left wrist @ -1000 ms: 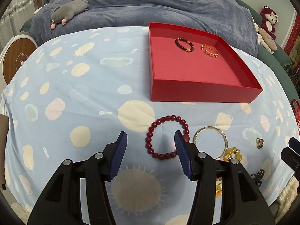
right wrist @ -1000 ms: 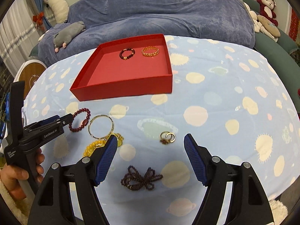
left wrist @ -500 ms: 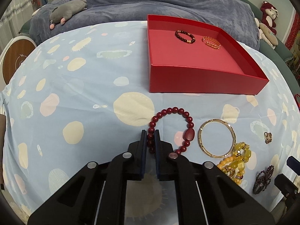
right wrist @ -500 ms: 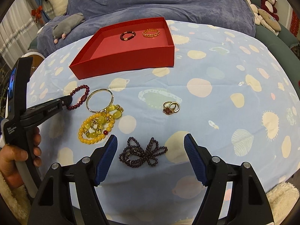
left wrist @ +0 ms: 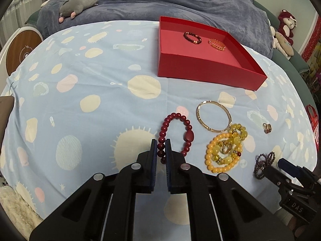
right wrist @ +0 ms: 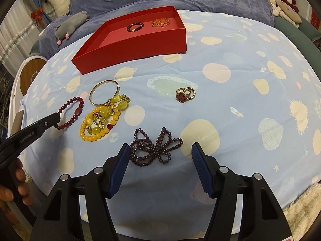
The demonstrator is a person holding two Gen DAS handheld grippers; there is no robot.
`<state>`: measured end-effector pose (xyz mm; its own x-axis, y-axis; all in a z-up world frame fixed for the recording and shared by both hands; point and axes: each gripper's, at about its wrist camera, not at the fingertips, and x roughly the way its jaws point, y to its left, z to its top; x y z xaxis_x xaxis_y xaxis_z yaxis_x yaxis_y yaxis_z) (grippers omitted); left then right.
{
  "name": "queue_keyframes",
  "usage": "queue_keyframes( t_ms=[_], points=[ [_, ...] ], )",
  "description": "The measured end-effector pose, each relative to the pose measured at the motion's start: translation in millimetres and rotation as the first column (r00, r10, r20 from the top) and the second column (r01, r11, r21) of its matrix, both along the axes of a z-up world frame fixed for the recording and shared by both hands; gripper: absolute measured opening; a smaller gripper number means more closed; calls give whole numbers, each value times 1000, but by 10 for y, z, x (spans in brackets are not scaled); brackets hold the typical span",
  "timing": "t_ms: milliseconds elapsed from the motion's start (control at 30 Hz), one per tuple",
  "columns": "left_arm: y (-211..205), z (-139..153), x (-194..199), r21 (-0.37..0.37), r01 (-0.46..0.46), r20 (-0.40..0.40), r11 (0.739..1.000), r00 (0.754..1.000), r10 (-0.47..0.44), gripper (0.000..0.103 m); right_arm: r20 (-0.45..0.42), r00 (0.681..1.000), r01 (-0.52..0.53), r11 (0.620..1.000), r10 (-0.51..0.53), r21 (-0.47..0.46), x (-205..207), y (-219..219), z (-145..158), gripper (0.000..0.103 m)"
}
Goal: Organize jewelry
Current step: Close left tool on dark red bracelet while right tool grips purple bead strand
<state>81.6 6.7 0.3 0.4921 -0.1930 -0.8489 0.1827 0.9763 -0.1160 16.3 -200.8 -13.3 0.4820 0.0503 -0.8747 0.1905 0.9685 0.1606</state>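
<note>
The left tongs [left wrist: 161,149], spread wide 1 second ago, now pinch the near side of the red bead bracelet [left wrist: 176,135], which lies on the spotted cloth [left wrist: 90,84] in front of the red tray [left wrist: 210,71], so the grab looks made and the lift is next. The right tongs [right wrist: 159,165] hang spread around the purple bead cluster [right wrist: 154,148], touching nothing. The tray holds only 2 bracelets at its far side, leaving plenty of floor, though its near wall must be cleared and the gold bangle [left wrist: 213,117] lies just beside.
</note>
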Motion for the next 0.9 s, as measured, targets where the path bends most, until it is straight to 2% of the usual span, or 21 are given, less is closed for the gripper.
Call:
queue_keyframes(
  t_ms=[300,500,533,633,900],
  points=[
    [15,-71,-168,9,14,-25,1000,1000,-14,8,3,1000,-19,999,19,-34,37,56,-62,44],
    [5,-69,-193,3,15,-28,1000,1000,-15,8,7,1000,-25,999,25,-34,10,30,-60,26],
    [2,-65,-200,1,17,-27,1000,999,-17,8,6,1000,-26,999,26,-28,2,23,-61,18],
    [-6,-47,-226,-1,21,-26,1000,999,-21,8,7,1000,-23,1000,23,-18,-19,9,-55,11],
    [-28,68,-265,-21,26,-7,999,1000,-26,8,34,999,-19,1000,19,7,-56,-12,45,9]
  ],
)
